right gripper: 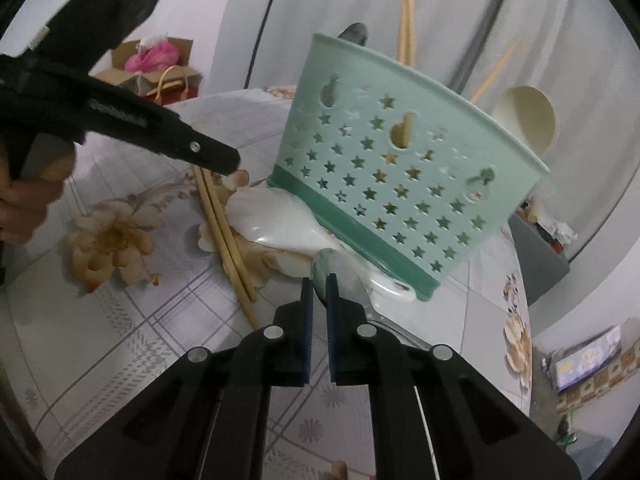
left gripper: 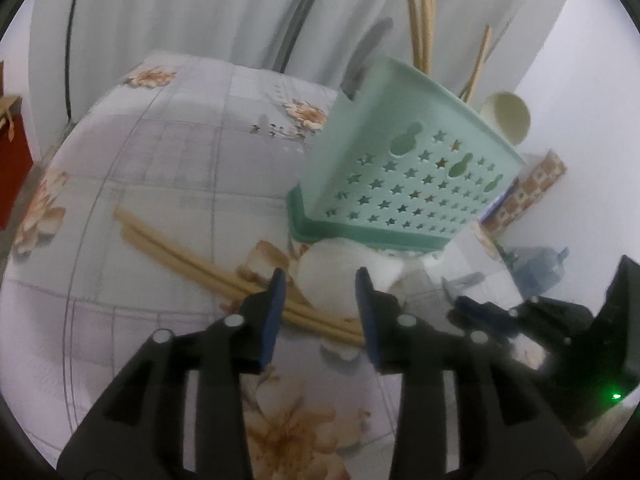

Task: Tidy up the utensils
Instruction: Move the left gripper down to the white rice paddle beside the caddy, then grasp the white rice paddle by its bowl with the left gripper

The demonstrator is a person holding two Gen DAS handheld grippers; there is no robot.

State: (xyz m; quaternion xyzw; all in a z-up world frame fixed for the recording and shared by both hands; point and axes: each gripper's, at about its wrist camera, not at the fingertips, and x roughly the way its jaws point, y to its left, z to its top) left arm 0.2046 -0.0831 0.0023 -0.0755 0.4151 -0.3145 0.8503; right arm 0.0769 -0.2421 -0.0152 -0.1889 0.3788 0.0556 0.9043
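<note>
A mint-green utensil caddy (left gripper: 400,184) (right gripper: 400,184) with star-shaped holes stands on the flowered tablecloth. It holds wooden chopsticks (left gripper: 424,20), a metal utensil and a cream-coloured scoop (right gripper: 528,120). My right gripper (right gripper: 319,282) is shut on a metal spoon (right gripper: 334,268), just in front of the caddy's base. A loose pair of chopsticks (left gripper: 180,256) (right gripper: 224,232) lies on the cloth beside a white glossy item (left gripper: 332,276) (right gripper: 272,220). My left gripper (left gripper: 320,282) (right gripper: 230,162) hovers open over them, nothing pressed between its pads.
The table (left gripper: 160,152) ends at a pale curtain behind. A red bag (left gripper: 12,160) and a cardboard box with pink contents (right gripper: 156,56) sit on the floor to the left. A blue water jug (left gripper: 536,268) is on the right.
</note>
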